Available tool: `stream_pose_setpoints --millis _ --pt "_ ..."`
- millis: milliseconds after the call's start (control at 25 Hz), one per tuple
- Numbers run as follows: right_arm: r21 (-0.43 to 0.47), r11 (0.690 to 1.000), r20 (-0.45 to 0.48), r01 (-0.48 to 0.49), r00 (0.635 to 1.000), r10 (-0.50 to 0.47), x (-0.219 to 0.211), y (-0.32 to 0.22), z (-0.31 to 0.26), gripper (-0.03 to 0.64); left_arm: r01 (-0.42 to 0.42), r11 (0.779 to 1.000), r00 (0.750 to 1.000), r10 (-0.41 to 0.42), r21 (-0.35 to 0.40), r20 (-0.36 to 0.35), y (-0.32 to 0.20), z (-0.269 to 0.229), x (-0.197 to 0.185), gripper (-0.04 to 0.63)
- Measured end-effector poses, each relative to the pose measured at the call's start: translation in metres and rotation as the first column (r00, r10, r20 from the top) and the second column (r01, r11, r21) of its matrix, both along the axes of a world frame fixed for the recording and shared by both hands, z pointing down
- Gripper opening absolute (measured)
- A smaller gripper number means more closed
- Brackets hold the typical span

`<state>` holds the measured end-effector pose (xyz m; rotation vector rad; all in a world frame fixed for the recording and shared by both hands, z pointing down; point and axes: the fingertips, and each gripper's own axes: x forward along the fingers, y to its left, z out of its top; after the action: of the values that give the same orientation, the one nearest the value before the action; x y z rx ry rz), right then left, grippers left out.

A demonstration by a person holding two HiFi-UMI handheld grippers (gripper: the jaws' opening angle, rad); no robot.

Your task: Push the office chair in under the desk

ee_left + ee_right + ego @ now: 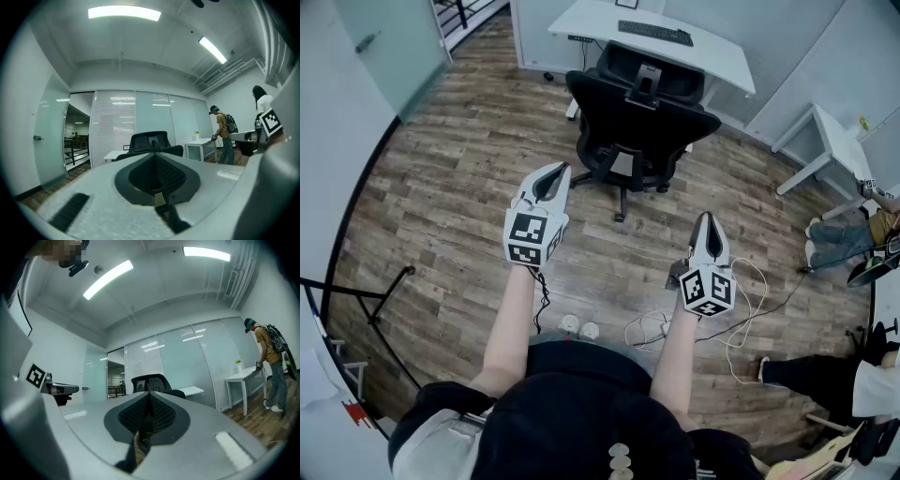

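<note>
Two grippers on hand, both held level over the wood floor.

1. Left gripper: jaws pressed together, nothing between them. I see the chair straight past its tips.
2. Right gripper: jaws likewise closed, holding nothing.
3. Office chair: black, mesh back with a headrest. It stands ahead of both grippers and apart from them, with its back toward me. Its base rests on the floor on my side of the desk, not yet tucked under.
4. Desk: white, just beyond the chair.
5. Keyboard: dark, lying on the desk top.
6. Small table: white, off to the right, well apart from the chair.
7. Cable: white, looped on the floor beside my right arm.
8. Person with a backpack: standing at the small table.
</note>
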<state>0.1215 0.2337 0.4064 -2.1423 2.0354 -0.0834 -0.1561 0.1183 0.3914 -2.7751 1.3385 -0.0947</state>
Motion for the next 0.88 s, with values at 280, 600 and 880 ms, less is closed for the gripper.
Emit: stream_pose_setpoints --millis 280,600,880 --pt "-0.003 1.000 0.004 0.001 1.000 -0.001 -0.0014 -0.0025 0.0007 0.006 0.006 1.000 1.000 -0.006 -0.007 0.000 -0.0028 0.0007 -0.0031 0.008" --pt "-0.002 1.000 0.012 0.003 1.000 -0.003 0.0005 -0.0067 0.0022 0.006 0.008 1.000 1.000 -0.008 -0.015 0.002 -0.0060 0.0032 -0.0021 0.008" --pt "0.005 1.000 0.026 0.013 1.000 -0.013 0.0003 -0.0065 0.0033 0.008 0.014 1.000 1.000 -0.014 -0.028 0.008 -0.0051 0.0063 -0.0020 0.008"
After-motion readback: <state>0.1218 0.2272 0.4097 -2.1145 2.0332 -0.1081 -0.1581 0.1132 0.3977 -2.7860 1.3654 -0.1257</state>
